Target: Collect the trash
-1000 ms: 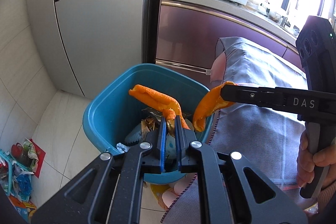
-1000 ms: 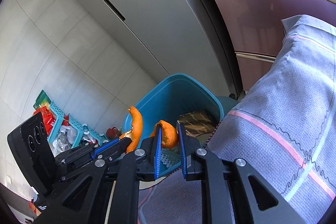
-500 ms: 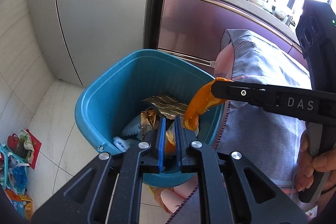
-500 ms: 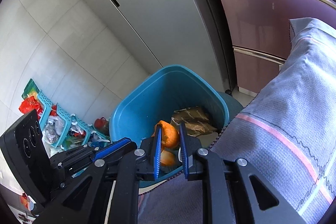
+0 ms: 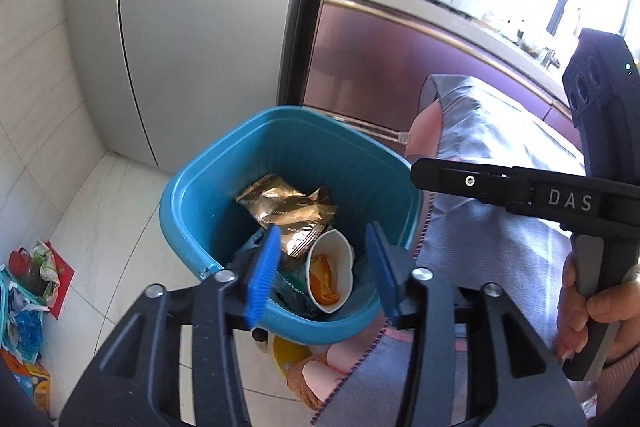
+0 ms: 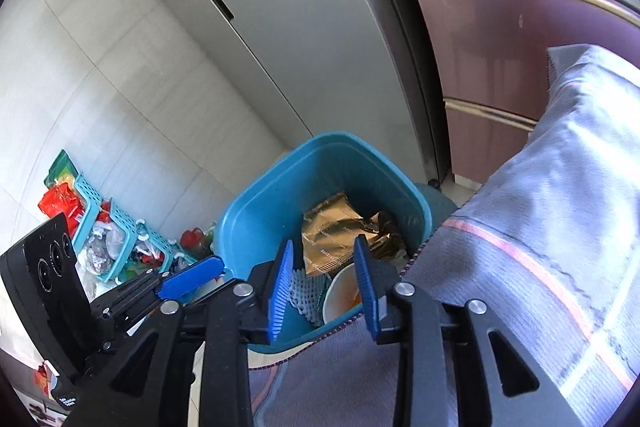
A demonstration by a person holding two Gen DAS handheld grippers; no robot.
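Lower part of blue bin hidden behind left gripper frame. Orange peel half sunk in white cup, mostly hidden in right wrist view. Gold wrapper print too small to read. Baskets hold clutter too small to identify. Grey cloth cut off by frame edge.

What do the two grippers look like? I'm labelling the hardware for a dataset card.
Both are matte black plastic frames with silver screw heads and two blue ribbed pads. The left gripper and right gripper look alike. The right one's side bears white "DAS" lettering, a boxy black head with round lenses and a green light, and a grey trigger under a bare hand. No cables show.
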